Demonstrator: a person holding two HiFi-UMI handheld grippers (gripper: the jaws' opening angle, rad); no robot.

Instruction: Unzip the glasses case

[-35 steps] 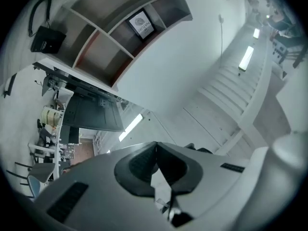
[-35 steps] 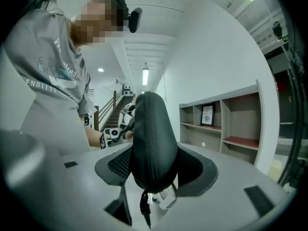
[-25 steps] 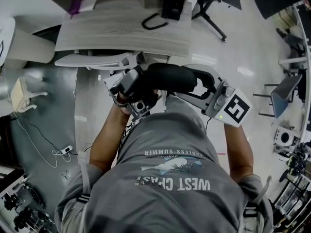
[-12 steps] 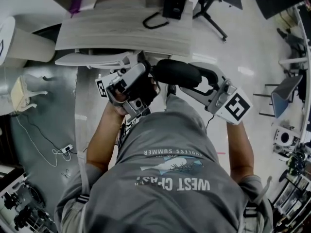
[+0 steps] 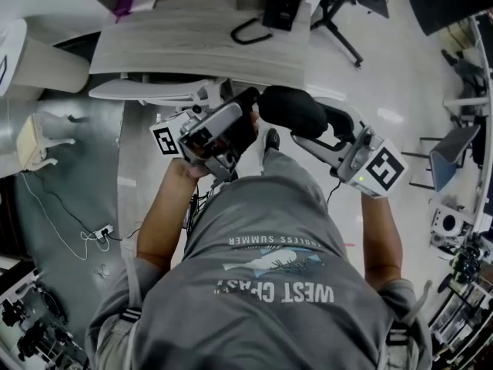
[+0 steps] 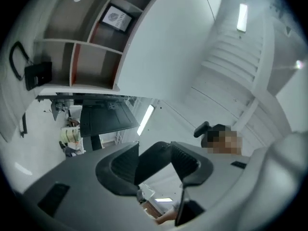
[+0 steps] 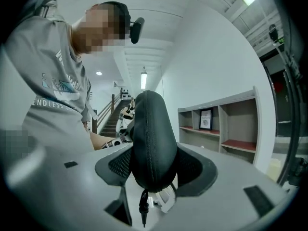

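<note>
The black glasses case (image 5: 291, 111) is held in front of the person's chest. In the right gripper view the glasses case (image 7: 150, 134) stands on edge between the pads, and my right gripper (image 7: 154, 166) is shut on it. The zipper pull (image 7: 142, 209) hangs free below the case's near end. My right gripper (image 5: 317, 133) holds the case from the right. My left gripper (image 5: 248, 108) lies just left of the case's end. In its own view my left gripper (image 6: 155, 160) has just been opening. A dark blurred shape shows between the jaws, with the pads (image 6: 126, 160) off it.
A pale wooden desk (image 5: 192, 48) lies ahead with a black box (image 5: 279, 8), a cable loop (image 5: 248, 32) and a purple item (image 5: 123, 5). A stand's black legs (image 5: 339, 29) are at the top right. Cables (image 5: 69, 233) trail over the floor on the left.
The left gripper has rolled, so its marker cube now shows at the left. Both grippers and the case have shifted slightly up and right in the head view.
</note>
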